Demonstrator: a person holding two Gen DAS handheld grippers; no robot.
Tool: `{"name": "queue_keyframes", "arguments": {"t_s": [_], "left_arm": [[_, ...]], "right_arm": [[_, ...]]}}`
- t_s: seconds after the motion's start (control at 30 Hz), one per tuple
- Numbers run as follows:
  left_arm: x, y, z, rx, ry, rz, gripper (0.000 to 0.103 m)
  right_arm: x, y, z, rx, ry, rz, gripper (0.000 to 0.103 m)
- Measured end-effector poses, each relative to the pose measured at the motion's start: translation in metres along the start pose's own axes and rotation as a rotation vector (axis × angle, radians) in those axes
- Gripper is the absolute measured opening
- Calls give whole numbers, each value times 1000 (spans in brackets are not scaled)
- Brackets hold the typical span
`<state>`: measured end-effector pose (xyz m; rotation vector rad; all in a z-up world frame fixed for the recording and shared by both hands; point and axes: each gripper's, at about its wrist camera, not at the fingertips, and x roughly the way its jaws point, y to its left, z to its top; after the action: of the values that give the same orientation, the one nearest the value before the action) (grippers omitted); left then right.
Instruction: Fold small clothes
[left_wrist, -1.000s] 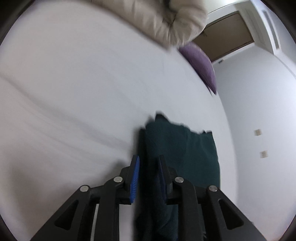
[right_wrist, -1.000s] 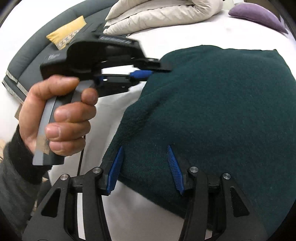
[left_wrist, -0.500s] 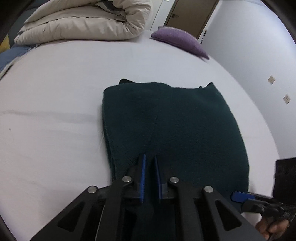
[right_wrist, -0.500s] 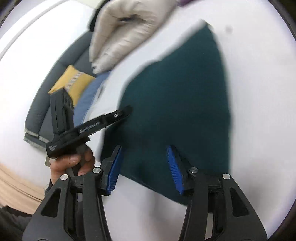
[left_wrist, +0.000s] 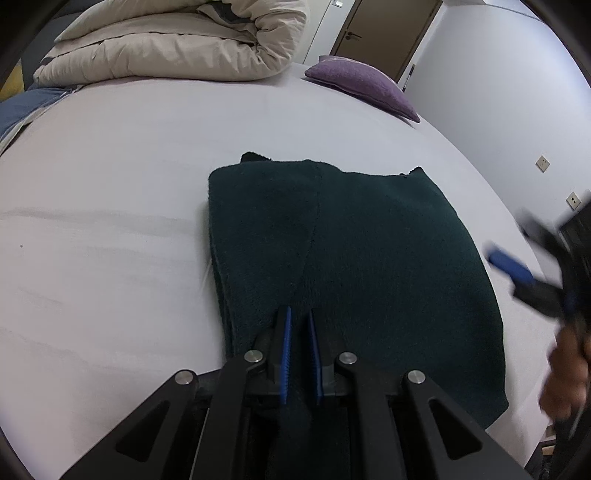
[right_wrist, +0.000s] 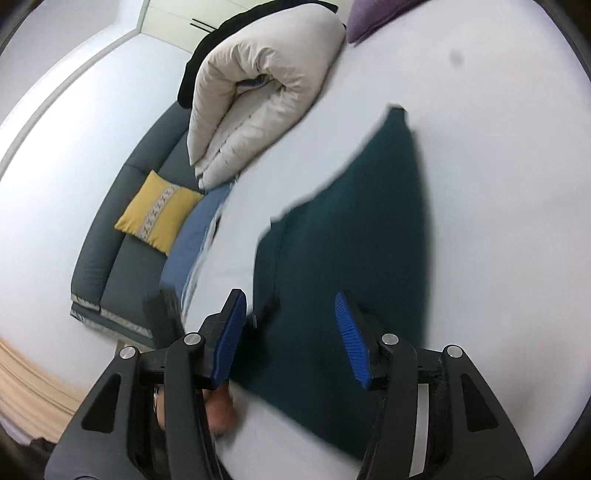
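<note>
Left gripper (left_wrist: 298, 325) seemingly pinches green garment (left_wrist: 369, 258) edge.

My white bedsheet (left_wrist: 110, 166) carries a rolled beige quilted duvet (left_wrist: 177, 40) at its far edge. A purple pillow (left_wrist: 364, 86) lies right of the duvet; a yellow patterned cushion (right_wrist: 159, 212) rests on the grey sofa (right_wrist: 122, 240) beyond it.

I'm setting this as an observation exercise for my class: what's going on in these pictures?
A person with a handheld gripper in each hand is folding a dark green fleece garment on a white bed sheet. The left gripper is pinched shut on the garment's near edge. The right gripper hangs open above it, holding nothing. The garment lies folded into a rough rectangle.
</note>
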<state>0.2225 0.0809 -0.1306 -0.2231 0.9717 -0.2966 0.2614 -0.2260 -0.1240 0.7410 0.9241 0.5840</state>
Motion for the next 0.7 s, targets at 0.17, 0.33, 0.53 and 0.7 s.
{"name": "queue_keyframes", "arguments": {"t_s": [0.17, 0.33, 0.53, 0.7], "left_arm": [[-2, -2, -5, -9, 5, -4, 12], [-5, 1, -6, -29, 8, -5, 12], [-3, 1, -6, -27, 9, -1, 12], [1, -5, -10, -16, 6, 20, 12]], "right_arm": [[68, -8, 67, 75, 37, -8, 50], [113, -49, 112, 169, 56, -95, 49], [122, -74, 140, 213, 23, -144, 35], [79, -27, 110, 84, 1, -106, 43]]}}
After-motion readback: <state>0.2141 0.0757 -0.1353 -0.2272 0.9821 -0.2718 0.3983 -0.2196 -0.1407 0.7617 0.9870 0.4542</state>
